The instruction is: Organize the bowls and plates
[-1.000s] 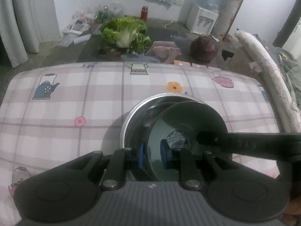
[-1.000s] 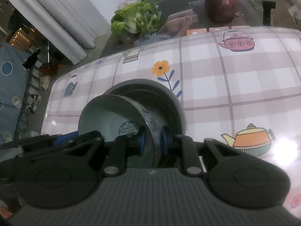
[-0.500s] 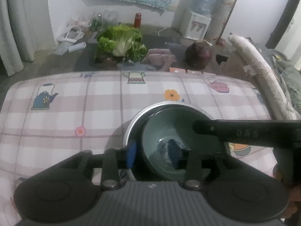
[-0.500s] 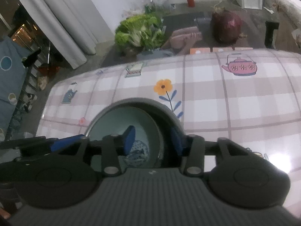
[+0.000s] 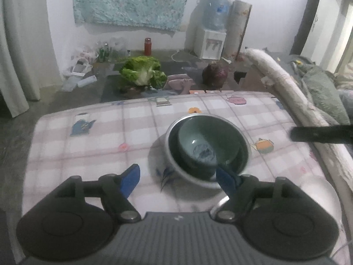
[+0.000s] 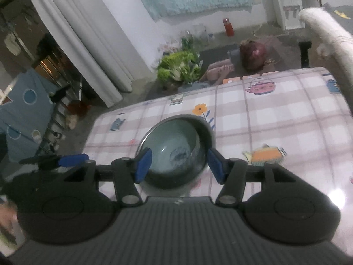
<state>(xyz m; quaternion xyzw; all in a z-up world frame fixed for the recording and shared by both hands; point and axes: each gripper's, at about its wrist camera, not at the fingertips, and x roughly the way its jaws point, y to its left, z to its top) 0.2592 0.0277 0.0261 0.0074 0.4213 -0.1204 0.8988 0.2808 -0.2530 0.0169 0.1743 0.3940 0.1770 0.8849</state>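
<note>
Checked tablecloth [image 5: 92,154] mid-area: green bowl [image 5: 207,143] nested in steel bowl [image 5: 176,165]; my left gripper [image 5: 178,178] and right gripper [image 6: 179,162] just opened, holding nothing.

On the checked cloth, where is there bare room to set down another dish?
Bare cloth lies left of the nested bowls, from the blue teapot print to the near edge, and beyond the bowls towards the pink teapot print. The right is tighter: the rolled mat borders that edge.

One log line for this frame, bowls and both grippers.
green bowl: nested in metal bowl on table | left hand-held gripper: open, just released | right hand-held gripper: open, just released
</note>
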